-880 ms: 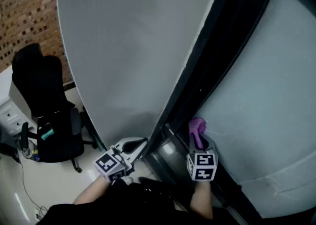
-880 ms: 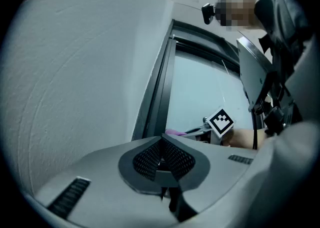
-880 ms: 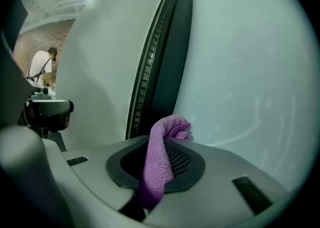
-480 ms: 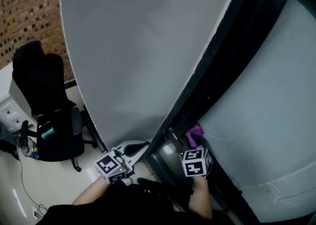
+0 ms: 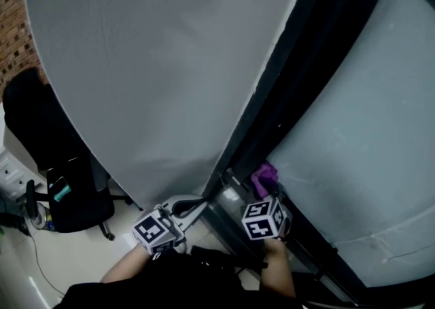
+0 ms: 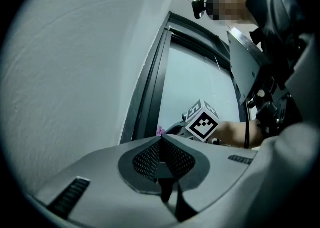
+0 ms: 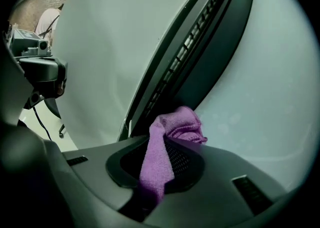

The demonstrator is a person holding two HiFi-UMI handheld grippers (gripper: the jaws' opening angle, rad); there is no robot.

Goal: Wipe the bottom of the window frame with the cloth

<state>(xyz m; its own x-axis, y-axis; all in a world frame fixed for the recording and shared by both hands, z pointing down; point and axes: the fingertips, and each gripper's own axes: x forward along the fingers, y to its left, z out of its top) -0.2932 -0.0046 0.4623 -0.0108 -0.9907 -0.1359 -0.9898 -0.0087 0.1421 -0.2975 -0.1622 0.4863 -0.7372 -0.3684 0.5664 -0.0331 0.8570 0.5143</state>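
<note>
Cloth (image 7: 166,139), purple, is pinched in the right gripper (image 7: 161,158). The jaws are clamped on a strip of it that runs down between the pads, and the bunched end sticks out past the tips. In the head view the cloth (image 5: 265,178) sits low on the dark window frame (image 5: 309,77), right where the frame meets the glass (image 5: 367,131). Contact with the frame can't be confirmed from these views.

The right gripper (image 5: 265,191) points up along the frame, with its marker cube (image 5: 262,220) facing the camera and the person's forearm (image 5: 277,270) behind it.

The left gripper (image 5: 196,202) is just left of the frame's base, near the right one but not touching it. In its own view the left gripper (image 6: 161,153) has its jaws pressed together with nothing between them. That view also shows the right gripper's cube and a small bit of purple cloth beyond the tips.

A plain light grey wall (image 5: 163,63) fills the area left of the frame. Further left is a strip of brick wall (image 5: 10,36). A black office chair (image 5: 64,185) stands on the pale floor (image 5: 68,257), well apart from both grippers.
</note>
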